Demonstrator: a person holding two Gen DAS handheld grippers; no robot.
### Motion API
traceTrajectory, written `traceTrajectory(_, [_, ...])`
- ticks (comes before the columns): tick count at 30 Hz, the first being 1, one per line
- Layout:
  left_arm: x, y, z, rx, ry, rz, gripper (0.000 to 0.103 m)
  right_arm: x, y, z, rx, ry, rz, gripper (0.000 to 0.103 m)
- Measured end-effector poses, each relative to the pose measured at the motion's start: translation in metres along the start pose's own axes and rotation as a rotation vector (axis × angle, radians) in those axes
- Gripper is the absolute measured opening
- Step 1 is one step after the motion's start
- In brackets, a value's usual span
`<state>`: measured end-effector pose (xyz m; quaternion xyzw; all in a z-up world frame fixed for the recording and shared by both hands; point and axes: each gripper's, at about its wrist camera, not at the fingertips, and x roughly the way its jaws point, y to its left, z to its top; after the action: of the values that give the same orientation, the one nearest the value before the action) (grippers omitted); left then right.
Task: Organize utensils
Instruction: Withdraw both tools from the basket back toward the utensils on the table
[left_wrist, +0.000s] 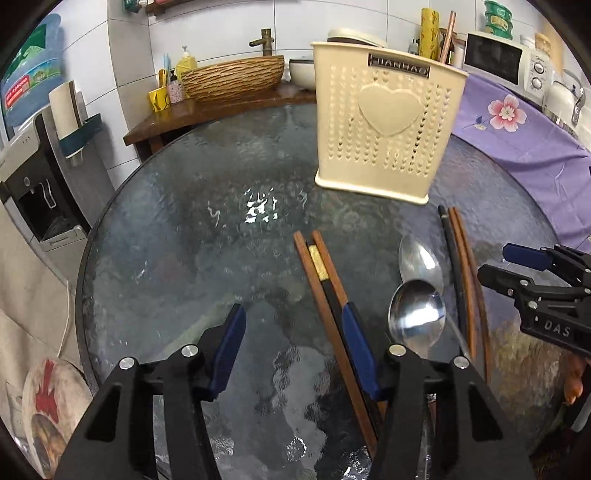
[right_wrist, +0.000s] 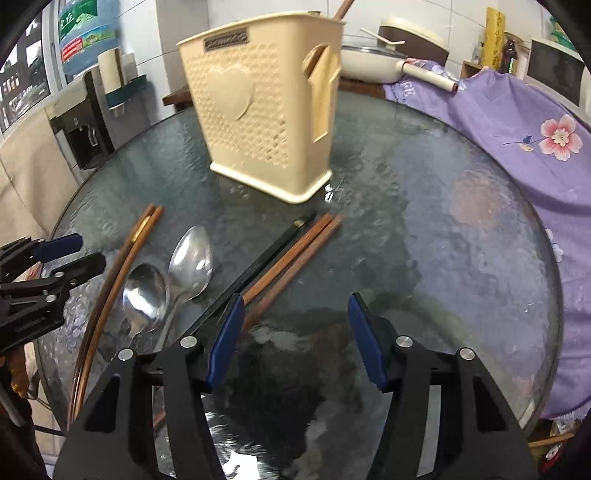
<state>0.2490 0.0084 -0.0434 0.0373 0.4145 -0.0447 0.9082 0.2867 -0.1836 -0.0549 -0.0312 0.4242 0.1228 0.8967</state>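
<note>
A cream perforated utensil holder (left_wrist: 384, 122) with a heart stands upright at the back of the round glass table (left_wrist: 192, 236); it also shows in the right wrist view (right_wrist: 258, 107). Two steel spoons (left_wrist: 417, 314) (right_wrist: 190, 258) lie between two bundles of chopsticks: brown and black ones (left_wrist: 325, 280) (right_wrist: 122, 266) and another set (left_wrist: 461, 273) (right_wrist: 288, 254). My left gripper (left_wrist: 295, 347) is open and empty, its right finger above the first bundle. My right gripper (right_wrist: 295, 332) is open and empty, its left finger above the second bundle.
A purple flowered cloth (right_wrist: 517, 122) covers the table's right side. Behind the table are a wooden shelf with a woven basin (left_wrist: 232, 77), a microwave (left_wrist: 498, 59), a pan (right_wrist: 369, 62) and a water dispenser (left_wrist: 33, 192).
</note>
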Motion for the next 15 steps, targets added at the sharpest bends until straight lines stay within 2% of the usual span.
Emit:
traceTrajectory(4, [0.003,-0.004,-0.005,-0.004,0.018,-0.027,0.051,0.003,0.012,-0.002,-0.036,0.003,-0.029,0.058])
traceTrajectory(7, [0.003,-0.008,-0.007,0.015,0.018,-0.009,0.049,0.003,0.016,-0.002,-0.050,-0.002,-0.050,0.058])
traceTrajectory(15, [0.000,-0.003,-0.011,-0.010,0.015,-0.031,0.048,0.005,0.010,-0.003,-0.032,0.015,-0.028,0.057])
